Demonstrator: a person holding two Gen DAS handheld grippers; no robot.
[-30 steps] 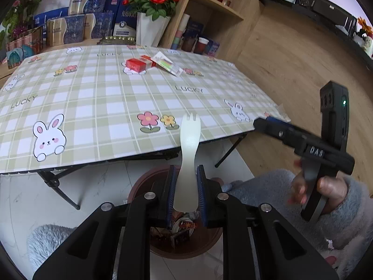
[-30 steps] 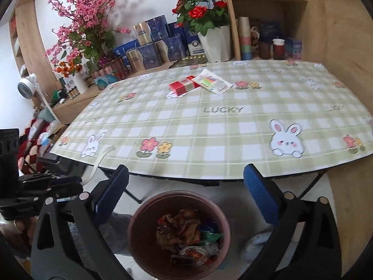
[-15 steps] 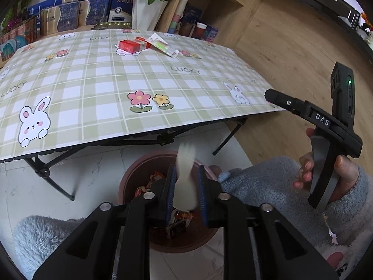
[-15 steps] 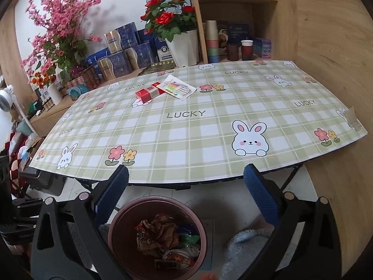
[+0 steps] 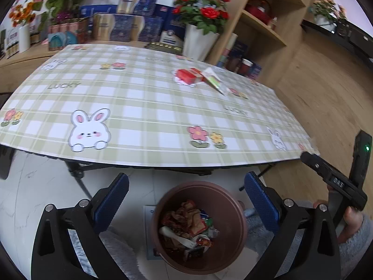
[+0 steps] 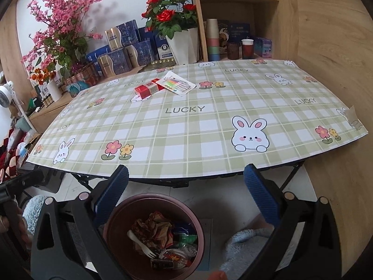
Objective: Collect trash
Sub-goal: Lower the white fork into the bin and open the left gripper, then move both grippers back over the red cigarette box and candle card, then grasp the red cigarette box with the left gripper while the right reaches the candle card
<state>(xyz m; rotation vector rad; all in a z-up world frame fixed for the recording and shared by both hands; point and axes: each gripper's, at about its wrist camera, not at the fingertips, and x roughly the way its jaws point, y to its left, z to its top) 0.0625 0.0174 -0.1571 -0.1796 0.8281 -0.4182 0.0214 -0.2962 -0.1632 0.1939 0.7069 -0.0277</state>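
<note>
Bin (image 6: pixel 121 228) stood on the floor before the table's (image 6: pixel 209 163) near edge — a fork (image 6: pixel 139 245) lay in it atop wrappers (image 6: pixel 153 229). On the table's far side, a box (image 6: pixel 146 89) touched a card (image 6: pixel 178 84) — potted flowers (image 6: pixel 180 39) stood behind them.

Both handheld grippers share one build: matte black angular arms, each set with a round silver screw head, ending in ribbed blue pads. On the left gripper (image 5: pixel 186 196) the blue pads (image 5: pixel 261 203) are slim, upright slabs. The right gripper (image 6: pixel 186 193) looks identical; seen from the left wrist, its black body carries white lettering and an upright black module with a small green light. The hand (image 5: pixel 349 219) gripping it emerges from a fluffy grey sleeve (image 5: pixel 356 249).
</note>
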